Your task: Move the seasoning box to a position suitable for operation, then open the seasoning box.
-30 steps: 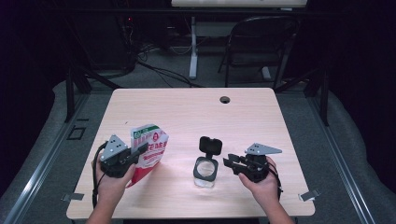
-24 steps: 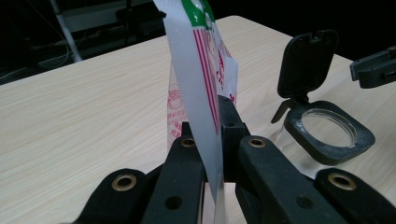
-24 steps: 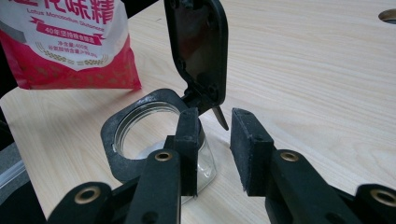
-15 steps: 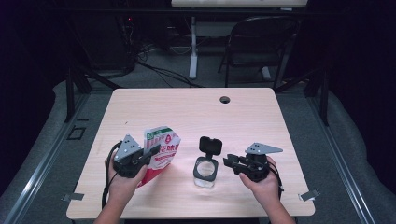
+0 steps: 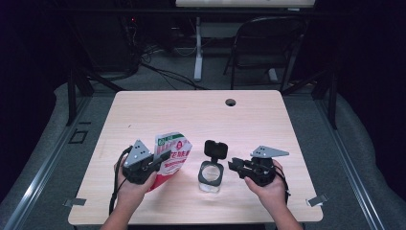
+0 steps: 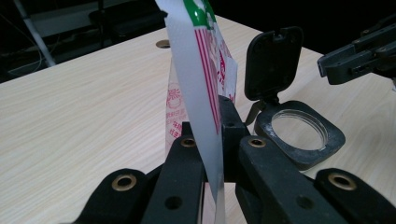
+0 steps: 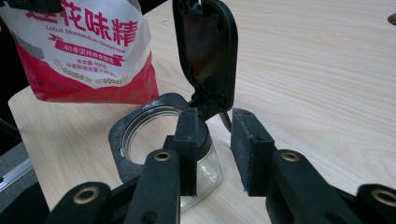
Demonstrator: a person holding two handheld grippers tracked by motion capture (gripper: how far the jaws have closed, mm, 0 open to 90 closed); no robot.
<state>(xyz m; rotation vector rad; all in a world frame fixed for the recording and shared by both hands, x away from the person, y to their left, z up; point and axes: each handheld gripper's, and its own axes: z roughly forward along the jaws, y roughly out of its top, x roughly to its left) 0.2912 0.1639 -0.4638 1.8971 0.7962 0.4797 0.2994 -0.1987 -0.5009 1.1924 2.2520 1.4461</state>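
Two claws work at the near edge of the counter (image 5: 158,110). The left claw (image 5: 165,156) is clamped on the red-and-white pouch (image 5: 172,155), held upright at near left. The right claw (image 5: 233,164) has been narrowing, its jaws apart just right of the open-lidded glass jar (image 5: 210,175), which stands at near centre.

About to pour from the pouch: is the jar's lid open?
Open: the jar's hinged black lid stands up, baring the round mouth.
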